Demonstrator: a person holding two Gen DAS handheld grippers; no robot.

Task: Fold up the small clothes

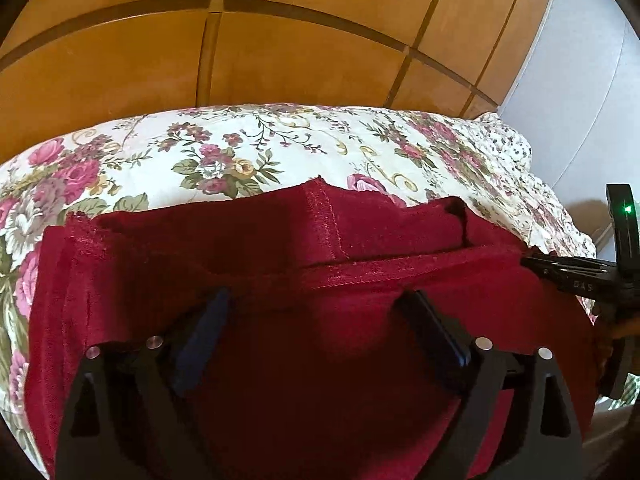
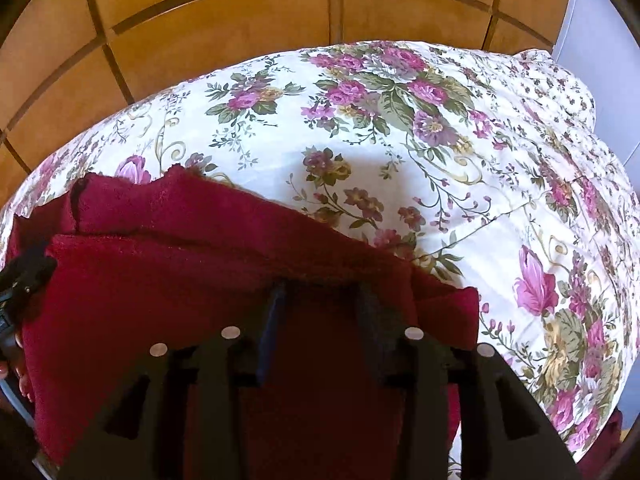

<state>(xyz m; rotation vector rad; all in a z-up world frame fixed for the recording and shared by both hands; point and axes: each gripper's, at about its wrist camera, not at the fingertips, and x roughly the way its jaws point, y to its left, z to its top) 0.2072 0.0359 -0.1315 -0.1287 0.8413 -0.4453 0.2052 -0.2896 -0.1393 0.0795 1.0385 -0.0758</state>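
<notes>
red garment [image 1: 360,248] on floral bedspread [image 1: 248,148]

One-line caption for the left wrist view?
Open left hand-held gripper above a folded dark red garment on a floral bedspread.

Held the left gripper [image 1: 316,300] tilted forward and down, jaws spread wide, the two dark fingers [image 1: 200,332] splayed far apart with nothing pressed between the pads. Held the right gripper [image 2: 322,292] pitched down more steeply, jaws only partly parted, fingers [image 2: 272,320] much closer together than the left pair. Could not tell whether those pads pinched anything. Kept the two grippers side by side and near each other. Showed the right one at the right edge of the left wrist view, tips pointing inward. Showed part of the left one's black body at the left edge of the right wrist view.
</notes>
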